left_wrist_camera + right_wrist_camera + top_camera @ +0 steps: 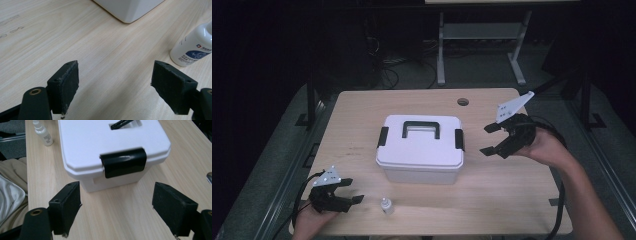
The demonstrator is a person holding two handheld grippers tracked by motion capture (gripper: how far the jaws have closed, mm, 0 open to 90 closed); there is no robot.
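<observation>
Both tools [343,191] [493,139] gape empty; white box [419,150] lies long axis across table, black latch [124,162] facing right tool.

The small white bottle [193,45] bears a blue label with unreadable print.

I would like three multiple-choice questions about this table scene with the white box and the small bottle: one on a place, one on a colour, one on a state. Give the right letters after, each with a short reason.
1. Where does the small white bottle stand?
A. on the box lid
B. on the table near the left gripper
C. beside the table's round hole

2. What colour are the latches of the white box?
A. black
B. red
C. white

3. How are the right gripper jaws?
A. shut on the bottle
B. shut on the handle
C. open, holding nothing

Answers: 1 B, the bottle stands at the near edge, right of the left gripper. 2 A, both side latches are black. 3 C, the pads stand apart with only the table between them.
</observation>
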